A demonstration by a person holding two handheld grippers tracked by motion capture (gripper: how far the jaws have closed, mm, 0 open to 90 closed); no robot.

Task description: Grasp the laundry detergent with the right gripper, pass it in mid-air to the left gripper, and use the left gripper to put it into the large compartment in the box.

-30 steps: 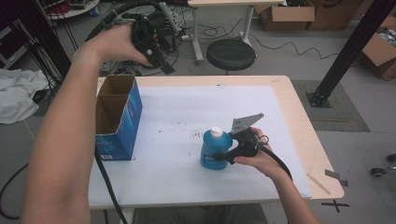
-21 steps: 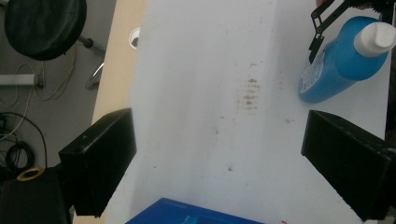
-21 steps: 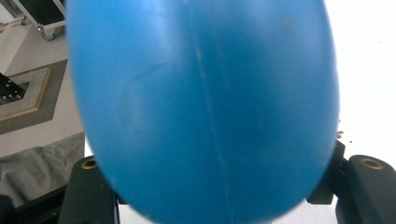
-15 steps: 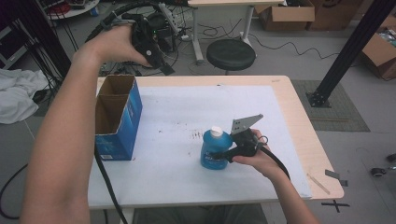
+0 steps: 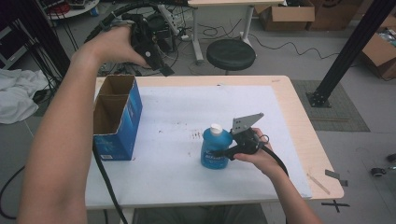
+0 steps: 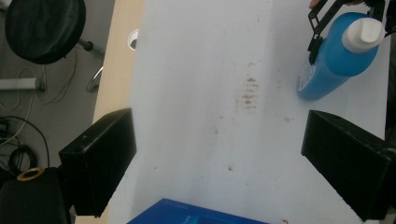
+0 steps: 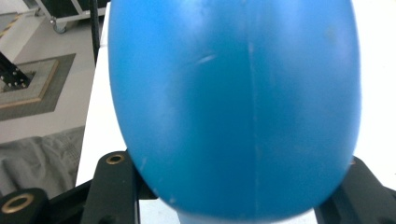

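Note:
A blue plastic bottle point(image 5: 212, 161) with a white cap stands upright on the white sheet, right of the table's middle. My right gripper point(image 5: 218, 152) reaches it from the right, level with the table. Its jaws have just been closing and now press on the bottle's sides. In the right gripper view the blue bottle point(image 7: 233, 107) bulges between the two jaws of the right gripper point(image 7: 238, 189). My left gripper point(image 5: 159, 65) is held high over the far left edge, open, with nothing between its fingers. From there, the left gripper point(image 6: 219, 158) looks down on the bottle point(image 6: 334, 60).
An open-topped blue cardboard box point(image 5: 116, 121) stands at the table's left side, its near corner point(image 6: 201, 212) below the left gripper. A black stool point(image 5: 230, 53) sits beyond the far edge. Cables and cardboard boxes lie on the floor behind, and a black frame post rises at the right.
The right gripper's jaws have drawn in against the blue bottle. Both hands and the bottle have stayed where they were.

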